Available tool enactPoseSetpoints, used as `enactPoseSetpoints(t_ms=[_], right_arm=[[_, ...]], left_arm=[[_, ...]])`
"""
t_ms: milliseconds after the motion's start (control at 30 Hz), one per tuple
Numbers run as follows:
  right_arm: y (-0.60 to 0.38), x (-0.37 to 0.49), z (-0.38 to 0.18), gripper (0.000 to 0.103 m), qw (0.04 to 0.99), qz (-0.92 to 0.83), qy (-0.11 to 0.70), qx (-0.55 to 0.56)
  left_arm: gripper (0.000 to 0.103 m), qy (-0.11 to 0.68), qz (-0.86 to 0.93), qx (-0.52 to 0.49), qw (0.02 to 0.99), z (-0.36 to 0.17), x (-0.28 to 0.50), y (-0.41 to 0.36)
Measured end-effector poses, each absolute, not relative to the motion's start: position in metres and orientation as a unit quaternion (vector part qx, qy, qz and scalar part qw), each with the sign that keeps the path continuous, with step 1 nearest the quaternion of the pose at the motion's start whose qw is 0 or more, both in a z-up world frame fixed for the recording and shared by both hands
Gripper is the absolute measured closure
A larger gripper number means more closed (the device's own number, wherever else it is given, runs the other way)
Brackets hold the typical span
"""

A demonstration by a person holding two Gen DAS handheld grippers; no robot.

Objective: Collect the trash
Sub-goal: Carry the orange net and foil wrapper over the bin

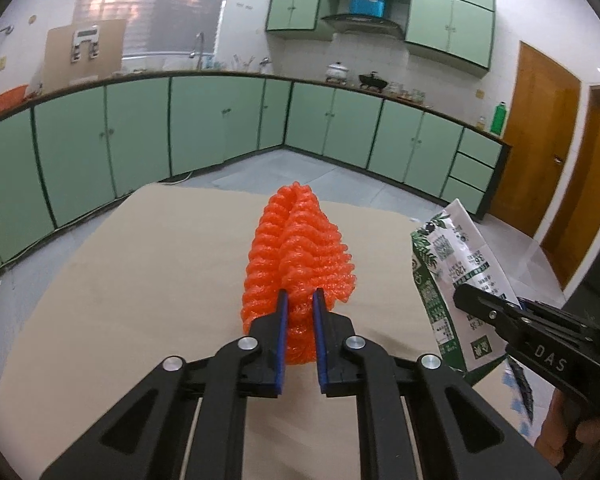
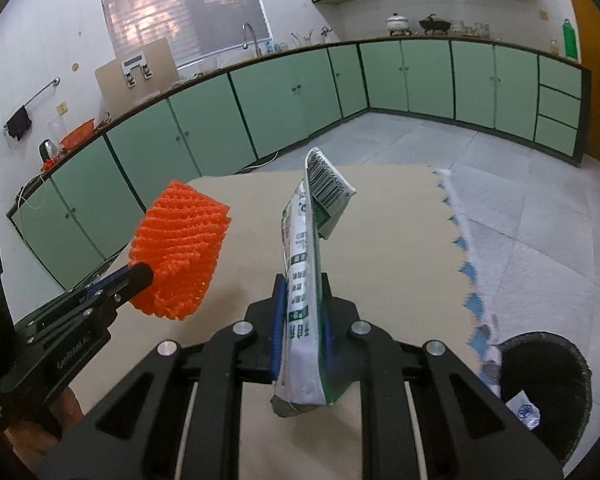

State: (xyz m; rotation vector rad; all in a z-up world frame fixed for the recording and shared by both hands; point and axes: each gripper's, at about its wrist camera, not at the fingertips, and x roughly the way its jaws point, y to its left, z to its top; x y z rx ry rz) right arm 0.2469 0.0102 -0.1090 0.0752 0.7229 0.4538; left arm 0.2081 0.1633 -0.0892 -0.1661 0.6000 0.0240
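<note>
My left gripper [image 1: 300, 300] is shut on an orange foam fruit net [image 1: 298, 252], which stands up from its blue pads above the beige tabletop [image 1: 140, 280]. From the right wrist view the same orange net [image 2: 184, 252] hangs at the left in the left gripper [image 2: 146, 274]. My right gripper [image 2: 304, 284] is shut on a green and white empty packet [image 2: 306, 280], held upright and clear of the table. In the left wrist view that packet [image 1: 448, 264] shows at the right, with the right gripper [image 1: 466, 294] clamped on it.
A black bin [image 2: 544, 392] with a wrapper inside stands low at the right, beside a blue and white cloth edge [image 2: 468, 264]. Green cabinets [image 1: 220, 120] run round the room. A brown door [image 1: 540, 132] is at the far right. A hand [image 1: 560, 432] holds the right gripper.
</note>
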Motion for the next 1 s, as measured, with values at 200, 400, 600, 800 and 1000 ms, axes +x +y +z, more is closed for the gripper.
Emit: enactPoseSetpoints(t_ms=[200,400,600,800,1000], right_arm=[[-0.026,0.229,-0.099,0.089,0.92,0.19,0.339,0.045],[-0.072,0.213,-0.092,0.089,0.93,0.152,0.333,0.045],[-0.119,0.2,-0.093,0.089,0.937,0.111,0.329,0.051],[-0.162,0.188,-0.096,0.089,0.942,0.068,0.324,0.055],[-0.207,0.178,-0.109,0.089,0.941,0.027,0.331,0.063]], left_arm=[[0.091,0.287,-0.022,-0.07,0.955,-0.077,0.207,0.128],[0.091,0.282,-0.066,-0.063,0.955,-0.072,0.206,0.083],[0.091,0.284,-0.103,-0.056,0.952,-0.073,0.208,0.039],[0.091,0.288,-0.141,-0.049,0.946,-0.075,0.213,-0.011],[0.091,0.296,-0.176,-0.035,0.938,-0.083,0.219,-0.059]])
